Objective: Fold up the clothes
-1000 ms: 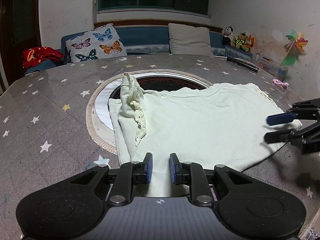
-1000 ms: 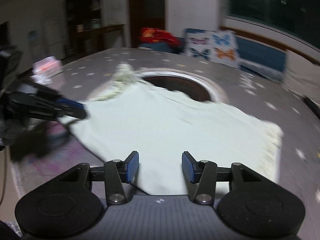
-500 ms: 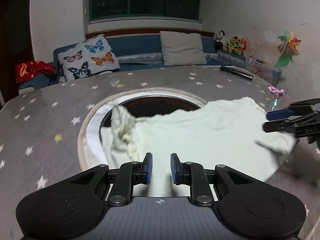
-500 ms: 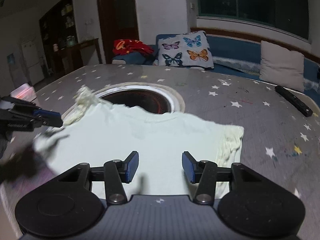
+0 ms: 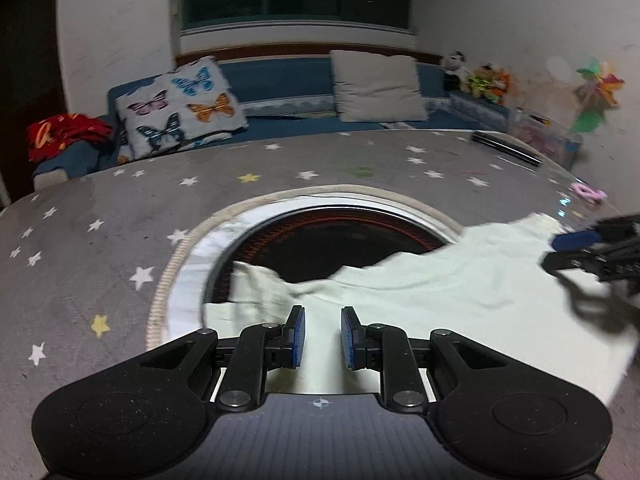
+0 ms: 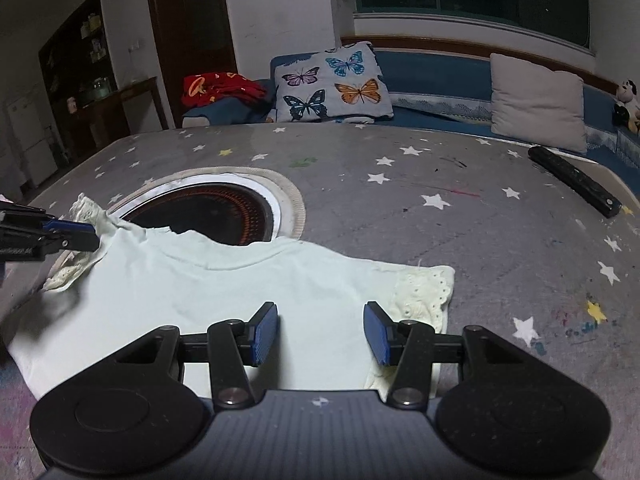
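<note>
Beyond the shirt point(image 6: 224, 296), a remote point(image 6: 574, 186) lies near the table point(image 6: 460, 232) edge.

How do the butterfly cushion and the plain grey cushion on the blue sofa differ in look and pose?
The butterfly cushion is pale with coloured butterflies printed on it; the plain grey cushion has no pattern. The butterfly cushion sits toward the sofa's left end, beside a red cloth; the grey cushion sits further right, near a stuffed toy. Both lean against the sofa's back.
</note>
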{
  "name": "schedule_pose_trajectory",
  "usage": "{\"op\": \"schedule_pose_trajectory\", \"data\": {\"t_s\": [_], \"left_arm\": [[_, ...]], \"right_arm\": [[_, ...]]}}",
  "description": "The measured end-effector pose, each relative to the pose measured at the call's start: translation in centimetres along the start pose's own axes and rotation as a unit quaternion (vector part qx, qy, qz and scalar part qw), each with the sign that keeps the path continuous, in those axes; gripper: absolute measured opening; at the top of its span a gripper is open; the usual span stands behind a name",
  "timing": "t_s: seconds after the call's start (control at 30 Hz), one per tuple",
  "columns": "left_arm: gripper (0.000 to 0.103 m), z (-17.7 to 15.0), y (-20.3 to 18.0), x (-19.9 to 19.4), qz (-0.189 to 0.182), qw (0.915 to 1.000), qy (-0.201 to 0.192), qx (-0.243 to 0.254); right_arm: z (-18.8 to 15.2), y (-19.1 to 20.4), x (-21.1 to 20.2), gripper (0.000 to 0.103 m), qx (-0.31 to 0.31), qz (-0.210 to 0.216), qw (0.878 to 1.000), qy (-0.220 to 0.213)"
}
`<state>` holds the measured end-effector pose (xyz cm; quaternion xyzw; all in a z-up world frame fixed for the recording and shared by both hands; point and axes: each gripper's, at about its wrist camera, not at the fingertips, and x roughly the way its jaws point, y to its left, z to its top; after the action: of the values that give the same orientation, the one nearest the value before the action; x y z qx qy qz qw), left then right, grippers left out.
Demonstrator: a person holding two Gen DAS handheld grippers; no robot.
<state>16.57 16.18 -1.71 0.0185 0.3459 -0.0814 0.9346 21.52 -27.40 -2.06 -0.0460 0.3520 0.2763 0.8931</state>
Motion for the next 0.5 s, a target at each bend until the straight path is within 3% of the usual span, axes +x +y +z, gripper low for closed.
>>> {"op": "schedule_pose_trajectory", "data": {"t_s": [0.2,0.3,0.5], "left_arm": [[0.023,-0.1,3.3,1.8,0.031,0.9983,0.008,-0.048],[0.023,-0.3,4.1,1.8,0.028,0.9975,0.007,-0.064],[0.021,0.3,2.6,0.6,0.017,0.9985,-0.014,-0.049]], "right_arm": [[0.2,-1.0,0.5,0.049,0.003,-0.016,1.000,-0.005],[0.2,-1.7,0.6,0.048,0.014,-0.024,1.000,-0.002],[1.2,-1.8,0.6,0.048,0.022,-0.020,0.999,-0.012]]}}
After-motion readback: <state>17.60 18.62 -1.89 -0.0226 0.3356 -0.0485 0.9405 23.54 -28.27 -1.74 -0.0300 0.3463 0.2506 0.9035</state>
